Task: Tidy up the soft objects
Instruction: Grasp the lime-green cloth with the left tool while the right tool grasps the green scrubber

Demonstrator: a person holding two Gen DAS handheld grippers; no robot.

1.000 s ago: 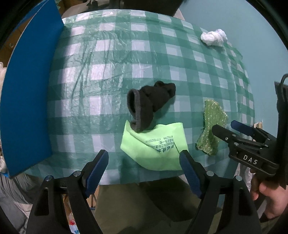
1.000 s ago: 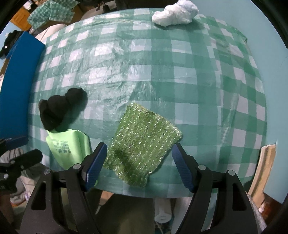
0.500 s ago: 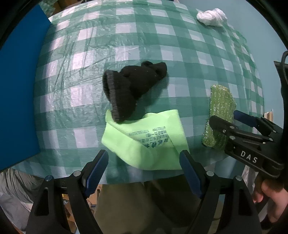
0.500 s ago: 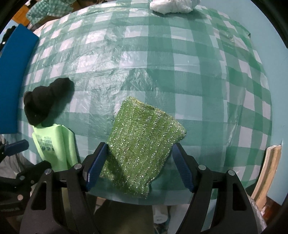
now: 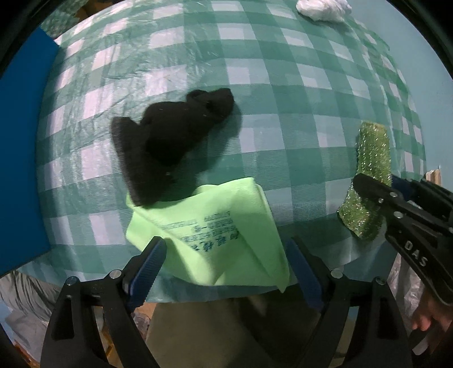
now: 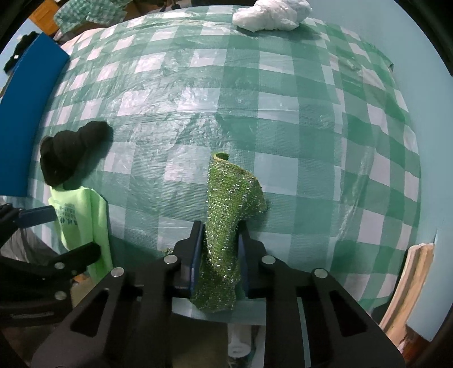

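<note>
- A blue board (image 5: 19,158) stands along the left edge of the desk (image 5: 283,119), which is covered in a green checked cloth.
- The black sock (image 5: 167,141) lies near the front-left part of the desk, its long axis slanting from the front left toward the back right; its cuff end rests on the back corner of the lime-green cloth (image 5: 209,232).
- The lime-green cloth sits at the front edge, partly hanging over it, directly between the jaws of the left gripper (image 5: 223,266). Those jaws have just been opening and stand wide, released, with nothing pressed between the pads.
- Judgement: the left hand is plainly the nearer one to this cloth, which lies straight ahead and below the jaws, so the next pinch likely only needs a short descent.
- The glittery green scrubbing cloth (image 6: 226,226) lies at the front edge further right, its long axis running front to back. The right gripper (image 6: 219,254) has just been closing and is now clenched on its near end, bunching it so the far end curls up.
- A crumpled white bag (image 6: 269,15) rests at the back right edge, well apart.
</note>
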